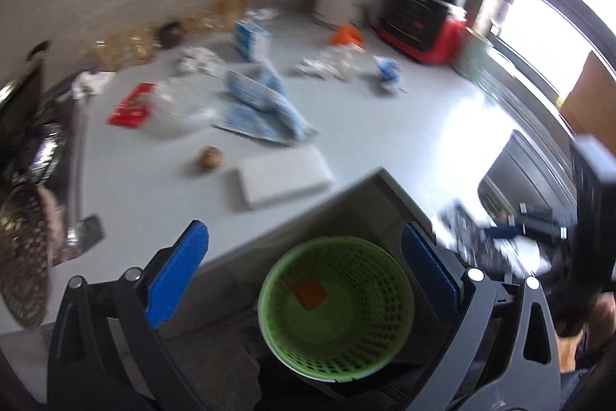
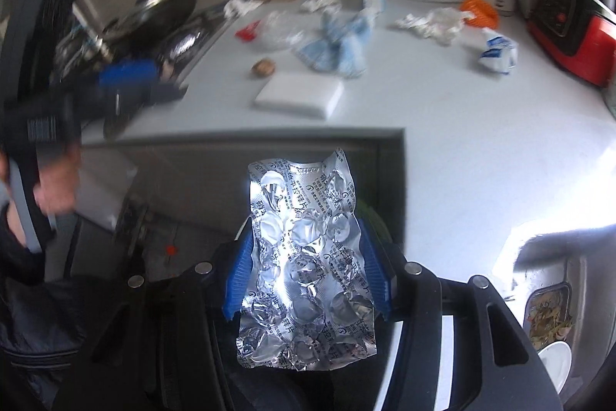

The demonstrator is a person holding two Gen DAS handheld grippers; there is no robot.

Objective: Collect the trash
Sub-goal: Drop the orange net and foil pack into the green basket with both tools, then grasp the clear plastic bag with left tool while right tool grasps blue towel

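The pale grey countertop fills most of both views, strewn with rubbish: a red and black appliance at the far right, a crumpled blue and white bag mid-counter, a white flat block nearer, a red packet to the left and a small brown lump beside the block. Below the counter's near edge stands the green perforated bin, with one orange scrap lying in it. The left gripper hangs over the bin, released and wide apart, nothing between its blue pads. The right gripper is clenched on a spent foil blister sheet by its side edges, and the bin is almost wholly hidden behind it. My judgement: the thin, crinkled foil could buckle or slip out of so shallow an edge grip, and, let go before it is over the bin, it would drift to the floor. The two grippers are also close and might knock together. The sheet bears repeated Chinese print, too small to read reliably.
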